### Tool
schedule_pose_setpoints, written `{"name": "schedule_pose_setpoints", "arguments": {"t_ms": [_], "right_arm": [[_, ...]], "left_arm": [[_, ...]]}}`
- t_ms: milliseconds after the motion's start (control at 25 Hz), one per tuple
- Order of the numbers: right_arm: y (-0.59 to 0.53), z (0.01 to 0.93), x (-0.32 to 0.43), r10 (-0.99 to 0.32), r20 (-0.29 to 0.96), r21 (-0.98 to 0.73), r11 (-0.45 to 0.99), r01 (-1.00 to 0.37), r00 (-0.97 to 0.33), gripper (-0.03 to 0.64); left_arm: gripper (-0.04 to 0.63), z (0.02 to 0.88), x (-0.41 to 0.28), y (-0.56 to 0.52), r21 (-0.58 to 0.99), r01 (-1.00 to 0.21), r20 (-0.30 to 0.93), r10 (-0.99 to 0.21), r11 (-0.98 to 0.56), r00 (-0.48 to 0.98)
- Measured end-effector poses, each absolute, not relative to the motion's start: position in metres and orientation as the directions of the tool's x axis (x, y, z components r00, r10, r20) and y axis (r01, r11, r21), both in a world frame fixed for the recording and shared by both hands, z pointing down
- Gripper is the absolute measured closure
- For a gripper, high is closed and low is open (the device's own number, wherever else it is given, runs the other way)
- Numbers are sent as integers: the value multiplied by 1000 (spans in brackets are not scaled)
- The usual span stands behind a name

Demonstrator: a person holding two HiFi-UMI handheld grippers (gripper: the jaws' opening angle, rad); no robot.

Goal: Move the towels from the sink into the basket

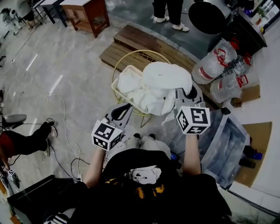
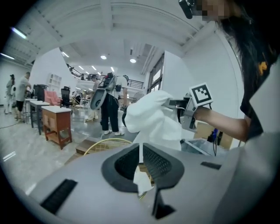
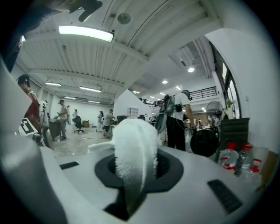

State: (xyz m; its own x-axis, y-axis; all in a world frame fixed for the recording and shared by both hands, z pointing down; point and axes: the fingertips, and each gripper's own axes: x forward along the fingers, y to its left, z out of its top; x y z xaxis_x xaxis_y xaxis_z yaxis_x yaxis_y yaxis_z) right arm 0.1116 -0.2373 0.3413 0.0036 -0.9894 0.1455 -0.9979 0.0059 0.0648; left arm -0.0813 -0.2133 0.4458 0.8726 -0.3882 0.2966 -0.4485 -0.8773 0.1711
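Note:
A yellow wire basket [image 1: 131,57] stands on the floor ahead of me, with several white towels [image 1: 135,94] piled inside. My right gripper [image 1: 186,94] is shut on another white towel [image 1: 168,78], which bulges over the basket's right side. In the right gripper view this towel [image 3: 133,153] fills the space between the jaws of the right gripper [image 3: 133,175]. My left gripper [image 1: 122,111] hovers at the basket's near left edge, shut and holding nothing. The left gripper view shows the left gripper [image 2: 141,162], the held towel [image 2: 151,118] beyond it and the basket rim [image 2: 103,144].
Behind the basket lies a wooden pallet [image 1: 135,41]. Large water bottles [image 1: 218,61] stand at the right and a clear plastic bin [image 1: 223,144] at the near right. A person [image 1: 168,11] stands at the back. Cables [image 1: 65,131] trail over the floor at the left.

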Motion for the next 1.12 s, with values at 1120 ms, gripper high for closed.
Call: {"name": "schedule_pose_setpoints", "arguments": {"t_ms": [1120], "right_arm": [[-379,771,-3,-479,860,98,492,-865,-175,488]], "left_arm": [[566,456,-178,-255,126,-825,442,-713,-551,543]]}}
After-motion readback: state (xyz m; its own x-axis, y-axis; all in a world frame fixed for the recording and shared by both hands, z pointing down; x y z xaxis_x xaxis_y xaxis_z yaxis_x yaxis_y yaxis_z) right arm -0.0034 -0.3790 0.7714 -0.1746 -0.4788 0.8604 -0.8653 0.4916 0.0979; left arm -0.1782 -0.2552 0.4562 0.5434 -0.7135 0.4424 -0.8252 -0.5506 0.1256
